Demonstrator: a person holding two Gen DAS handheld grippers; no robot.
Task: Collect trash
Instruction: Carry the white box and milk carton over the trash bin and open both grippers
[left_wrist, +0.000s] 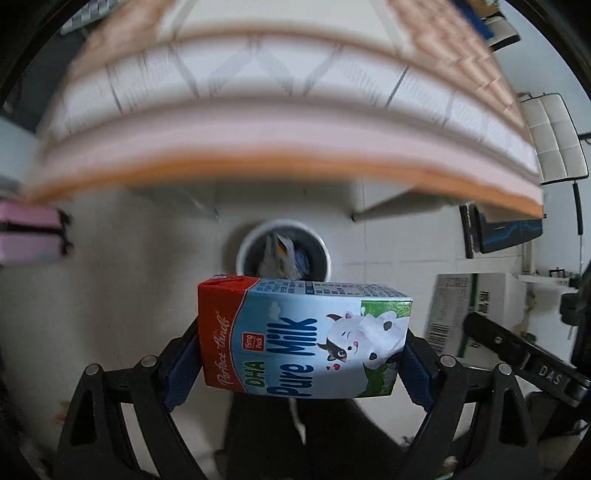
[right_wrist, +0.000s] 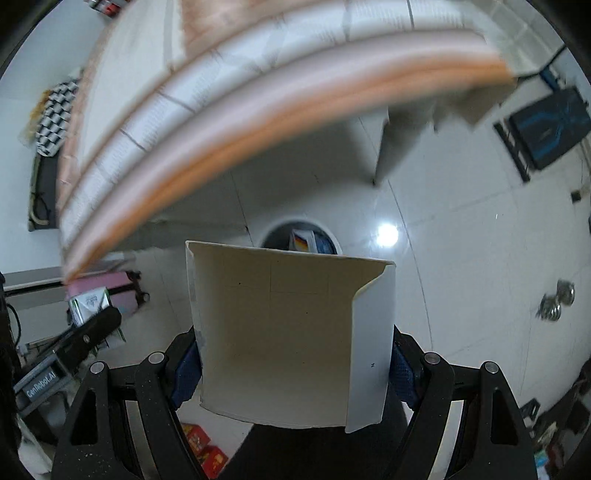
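My left gripper (left_wrist: 301, 354) is shut on a milk carton (left_wrist: 303, 336), red, blue and white with a cow picture, lying sideways between the blue pads. Beyond it, on the floor below, stands a round white trash bin (left_wrist: 283, 252) with wrappers inside. My right gripper (right_wrist: 295, 354) is shut on a flattened white cardboard box (right_wrist: 291, 339), held by its two sides. The same trash bin (right_wrist: 301, 236) shows just past the box's top edge, partly hidden by it. Both grippers point down over the bin.
A table edge with an orange rim and a patterned cloth (left_wrist: 280, 147) arcs across the upper part of both views, blurred. A pink suitcase (left_wrist: 29, 232) stands at the left on the white tiled floor. Red packs (right_wrist: 205, 446) lie on the floor below the right gripper.
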